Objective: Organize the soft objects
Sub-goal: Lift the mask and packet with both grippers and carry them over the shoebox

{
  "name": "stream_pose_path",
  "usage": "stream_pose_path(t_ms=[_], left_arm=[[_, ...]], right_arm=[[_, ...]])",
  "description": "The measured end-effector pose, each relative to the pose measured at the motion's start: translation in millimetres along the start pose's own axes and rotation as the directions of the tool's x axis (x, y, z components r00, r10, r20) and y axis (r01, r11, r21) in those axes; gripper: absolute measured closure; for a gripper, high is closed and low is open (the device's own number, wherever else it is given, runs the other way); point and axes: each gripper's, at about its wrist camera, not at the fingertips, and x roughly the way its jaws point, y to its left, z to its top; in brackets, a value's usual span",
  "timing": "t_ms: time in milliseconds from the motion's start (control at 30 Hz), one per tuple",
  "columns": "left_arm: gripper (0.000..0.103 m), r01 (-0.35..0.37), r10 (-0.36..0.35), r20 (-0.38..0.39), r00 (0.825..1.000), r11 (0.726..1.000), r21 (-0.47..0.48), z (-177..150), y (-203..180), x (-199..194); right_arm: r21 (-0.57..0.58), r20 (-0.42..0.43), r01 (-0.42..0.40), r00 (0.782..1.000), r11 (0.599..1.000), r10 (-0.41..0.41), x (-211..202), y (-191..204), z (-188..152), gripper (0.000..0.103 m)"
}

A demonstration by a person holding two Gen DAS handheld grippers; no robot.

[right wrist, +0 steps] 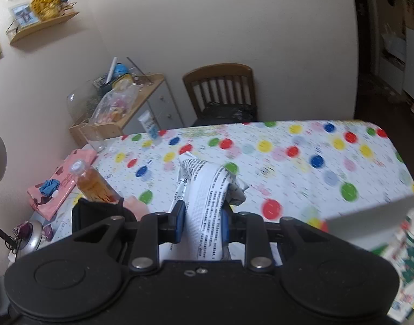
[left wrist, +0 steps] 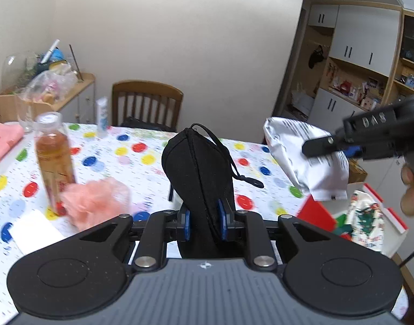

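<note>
Black fabric filled my left gripper [left wrist: 204, 220]: jaws clenched on the soft pouch [left wrist: 199, 168], held upright above the spotted table [left wrist: 142, 151] (probably for carrying). My right gripper [right wrist: 203, 223] pinched the crinkly white printed packet [right wrist: 207, 189], raised likewise. Beyond stood the chair [left wrist: 147, 103].

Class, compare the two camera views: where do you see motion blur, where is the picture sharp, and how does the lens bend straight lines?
Left wrist view: the black pouch in the left tool is sharp; the pink puff and bottle smear. Right wrist view: the printed packet in the right tool is crisp; the tablecloth dots streak; the table edge bows.
</note>
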Motion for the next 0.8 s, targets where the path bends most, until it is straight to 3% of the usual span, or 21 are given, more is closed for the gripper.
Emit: stream_pose_path(t_ms=[800], left_arm=[[0.083, 0.16, -0.142, -0.123, 0.982, 0.976, 0.149, 6.6, -221.0, 49.8]], right_arm=[[0.146, 0.017, 0.089, 0.996, 0.985, -0.092, -98.9, -219.8, -44.6, 0.078]])
